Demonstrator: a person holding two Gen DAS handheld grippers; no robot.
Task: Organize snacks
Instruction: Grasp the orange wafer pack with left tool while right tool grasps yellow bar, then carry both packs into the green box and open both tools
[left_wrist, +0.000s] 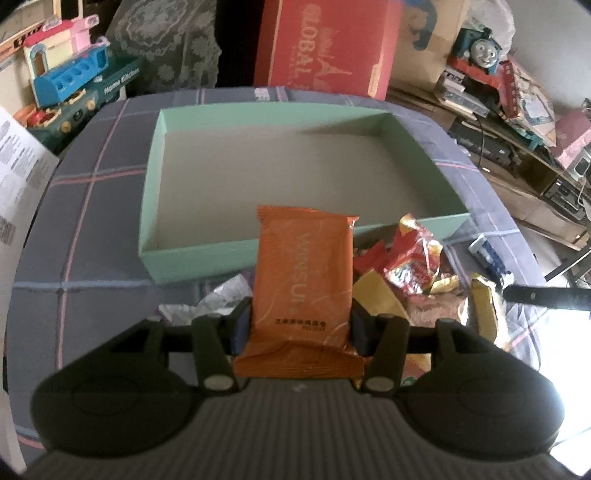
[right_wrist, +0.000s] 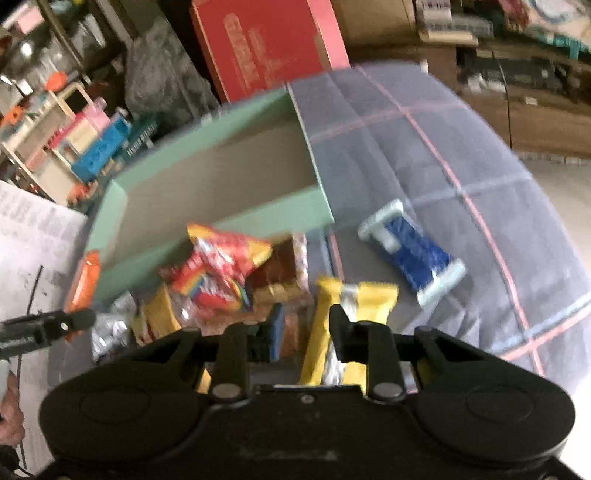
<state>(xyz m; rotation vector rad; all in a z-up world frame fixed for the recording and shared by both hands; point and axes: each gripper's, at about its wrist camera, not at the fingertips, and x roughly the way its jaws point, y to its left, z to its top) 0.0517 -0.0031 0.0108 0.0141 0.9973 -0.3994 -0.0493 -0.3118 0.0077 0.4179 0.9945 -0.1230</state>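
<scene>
Green tray (left_wrist: 173, 158) ahead of both sets of fingers holds nothing; no snack sorted yet; loose pile (left_wrist: 413, 266) lies just short of its near wall. Left gripper (left_wrist: 301, 321) angled down, fingers pinching the orange packet (left_wrist: 303, 280). Right gripper (right_wrist: 303, 332) angled down, fingers closing on a yellow packet (right_wrist: 347, 325); contact cannot be confirmed through blur.

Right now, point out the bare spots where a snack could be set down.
The green box has a bare floor. Checked cloth left of it is bare too, as is the stretch beyond the blue packet. The snack pile along the box's near wall is crowded.
</scene>
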